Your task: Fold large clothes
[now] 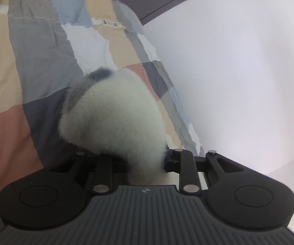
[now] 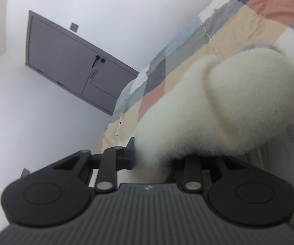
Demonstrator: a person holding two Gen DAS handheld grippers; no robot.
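A white fluffy fleece garment (image 1: 114, 112) with a grey and dark patch at its far end is bunched between the jaws of my left gripper (image 1: 145, 161), which is shut on it. It hangs above a patchwork bedspread (image 1: 34, 61). In the right wrist view, my right gripper (image 2: 153, 159) is shut on another part of the same fluffy garment (image 2: 228, 106), which bulges up and to the right and hides the right finger. Both views are tilted.
The patchwork bedspread (image 2: 218, 30) of peach, grey, blue and salmon squares covers a bed beside a white wall (image 1: 239, 71). A grey door (image 2: 69, 65) with a black handle is in the wall beyond the bed.
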